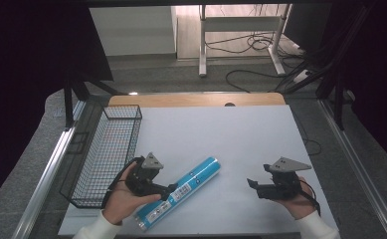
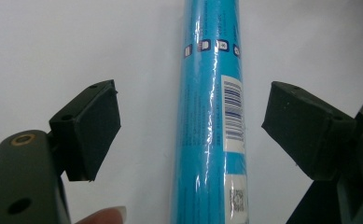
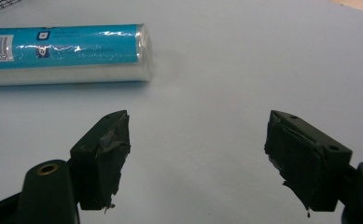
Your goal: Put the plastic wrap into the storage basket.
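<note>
A long blue roll wrapped in shiny film lies slantwise on the white table top, its near end at the front edge. My left gripper is at the roll's middle, open. In the left gripper view the roll runs up between the two spread jaws, with a gap on each side. My right gripper hovers to the right of the roll, open and holding nothing. In the right gripper view the roll's end lies at the upper left, well beyond the open gripper.
A black wire basket stands along the table's left edge, close behind my left hand. A wooden strip borders the far edge. Beyond the table are a desk frame and cables on the floor.
</note>
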A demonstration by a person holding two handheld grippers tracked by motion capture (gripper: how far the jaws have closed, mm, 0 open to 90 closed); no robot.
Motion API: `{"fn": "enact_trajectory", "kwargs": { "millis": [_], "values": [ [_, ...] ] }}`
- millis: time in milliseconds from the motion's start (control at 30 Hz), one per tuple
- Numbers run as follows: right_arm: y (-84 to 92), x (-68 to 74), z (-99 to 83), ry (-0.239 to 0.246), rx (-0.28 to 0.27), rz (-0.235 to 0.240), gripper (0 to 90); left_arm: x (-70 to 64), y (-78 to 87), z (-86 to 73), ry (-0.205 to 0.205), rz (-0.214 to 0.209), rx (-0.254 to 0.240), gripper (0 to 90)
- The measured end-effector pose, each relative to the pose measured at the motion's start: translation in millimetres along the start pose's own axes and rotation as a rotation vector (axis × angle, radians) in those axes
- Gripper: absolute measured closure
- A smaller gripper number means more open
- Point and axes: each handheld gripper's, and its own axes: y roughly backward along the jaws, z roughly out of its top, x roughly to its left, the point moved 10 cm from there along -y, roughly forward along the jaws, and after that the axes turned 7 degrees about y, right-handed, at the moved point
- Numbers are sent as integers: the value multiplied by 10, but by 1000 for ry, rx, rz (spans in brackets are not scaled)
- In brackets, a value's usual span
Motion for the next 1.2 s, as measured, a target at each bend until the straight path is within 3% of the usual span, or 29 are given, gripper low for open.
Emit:
{"fn": "enact_trajectory", "kwargs": {
  "millis": [533,833,1133,1200],
  "values": [
    [-41,4,-55,7,29,-5,223,-160,-484,-102,-37,-32,152,146],
    [-56,-1,-83,12,43,-11,223,-158,-693,-196,-47,-2,253,134],
    [-96,-20,-138,19,71,-23,222,-121,-859,-288,-28,12,361,249],
    [-98,-25,-145,21,74,-26,222,-133,-870,-286,-21,-12,365,286]
  ]
}}
